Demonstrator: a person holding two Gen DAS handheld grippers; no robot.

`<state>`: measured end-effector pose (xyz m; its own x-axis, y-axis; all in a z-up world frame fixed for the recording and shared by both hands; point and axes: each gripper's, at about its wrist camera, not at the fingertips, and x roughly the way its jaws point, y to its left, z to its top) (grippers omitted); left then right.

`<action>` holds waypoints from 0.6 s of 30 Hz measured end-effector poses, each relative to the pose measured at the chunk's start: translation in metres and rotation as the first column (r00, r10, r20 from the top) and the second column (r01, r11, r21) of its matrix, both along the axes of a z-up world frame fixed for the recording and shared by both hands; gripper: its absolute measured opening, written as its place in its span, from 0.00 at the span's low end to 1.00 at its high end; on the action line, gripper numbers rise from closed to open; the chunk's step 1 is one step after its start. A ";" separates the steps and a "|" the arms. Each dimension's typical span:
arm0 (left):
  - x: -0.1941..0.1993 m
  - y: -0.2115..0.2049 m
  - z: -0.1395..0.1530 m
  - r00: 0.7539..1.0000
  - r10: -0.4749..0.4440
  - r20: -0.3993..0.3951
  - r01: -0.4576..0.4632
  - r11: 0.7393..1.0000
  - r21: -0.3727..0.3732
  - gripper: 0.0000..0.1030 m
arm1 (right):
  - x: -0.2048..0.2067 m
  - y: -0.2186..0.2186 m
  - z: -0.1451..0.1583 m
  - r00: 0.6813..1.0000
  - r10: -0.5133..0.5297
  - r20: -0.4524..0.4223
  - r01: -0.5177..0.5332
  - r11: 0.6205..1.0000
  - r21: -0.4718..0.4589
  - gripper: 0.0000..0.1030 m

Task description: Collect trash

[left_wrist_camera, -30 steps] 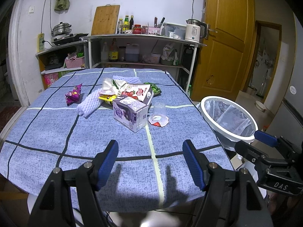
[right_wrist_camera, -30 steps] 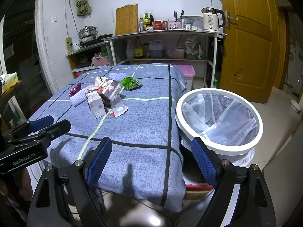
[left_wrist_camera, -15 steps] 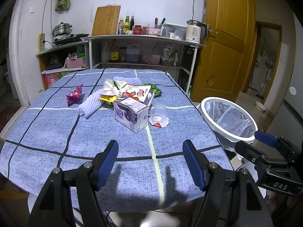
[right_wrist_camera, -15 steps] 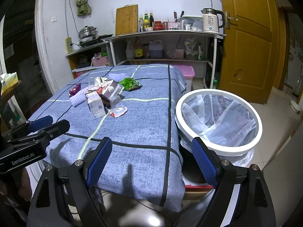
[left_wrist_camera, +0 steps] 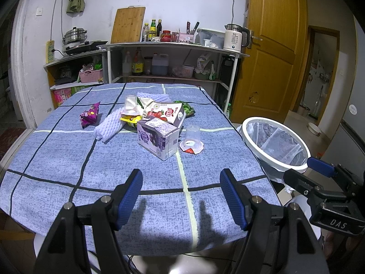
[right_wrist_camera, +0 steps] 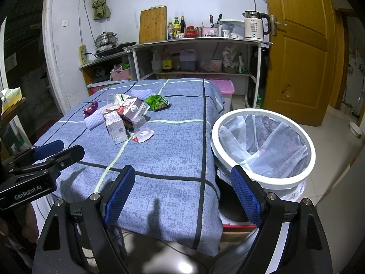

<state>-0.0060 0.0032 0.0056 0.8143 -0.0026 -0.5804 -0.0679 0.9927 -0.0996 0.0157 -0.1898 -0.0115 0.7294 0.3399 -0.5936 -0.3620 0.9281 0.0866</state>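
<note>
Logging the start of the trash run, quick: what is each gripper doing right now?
Left gripper: open, holding nothing, above the near edge of the table.
Right gripper: open, holding nothing, between table and trash bin.

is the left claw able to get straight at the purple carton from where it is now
Probably yes: the left claw is open and empty, the purple carton stands ahead of it, and only bare tablecloth lies between them.

Trash pile [left_wrist_camera: 157, 123] lies mid-table [left_wrist_camera: 57, 159]; lined bin [right_wrist_camera: 262, 146] stands just beside the table's right edge.
</note>
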 end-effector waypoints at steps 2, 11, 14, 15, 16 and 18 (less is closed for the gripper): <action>0.000 0.000 0.000 1.000 0.001 0.000 -0.001 1.000 -0.001 0.70 | 0.000 0.000 0.000 1.000 0.000 -0.001 0.000 1.000 0.000 0.83; -0.001 0.002 0.000 1.000 0.005 -0.001 -0.005 1.000 -0.002 0.70 | -0.001 -0.001 0.001 1.000 0.002 -0.001 -0.002 1.000 -0.001 0.83; 0.000 0.003 -0.001 1.000 0.007 -0.005 -0.007 1.000 -0.004 0.70 | 0.000 -0.001 0.002 1.000 0.002 -0.002 -0.002 1.000 -0.002 0.83; 0.000 0.003 -0.002 1.000 0.008 -0.006 -0.008 1.000 -0.004 0.70 | 0.000 -0.001 0.001 1.000 0.002 -0.002 -0.002 1.000 -0.002 0.83; 0.001 0.003 -0.003 1.000 0.008 -0.008 -0.008 1.000 -0.005 0.70 | 0.000 -0.001 0.002 1.000 0.003 -0.003 -0.003 1.000 -0.002 0.83; 0.004 0.003 -0.005 1.000 0.009 -0.012 -0.009 1.000 -0.006 0.70 | 0.002 -0.001 0.004 1.000 0.006 -0.006 -0.006 1.000 -0.004 0.83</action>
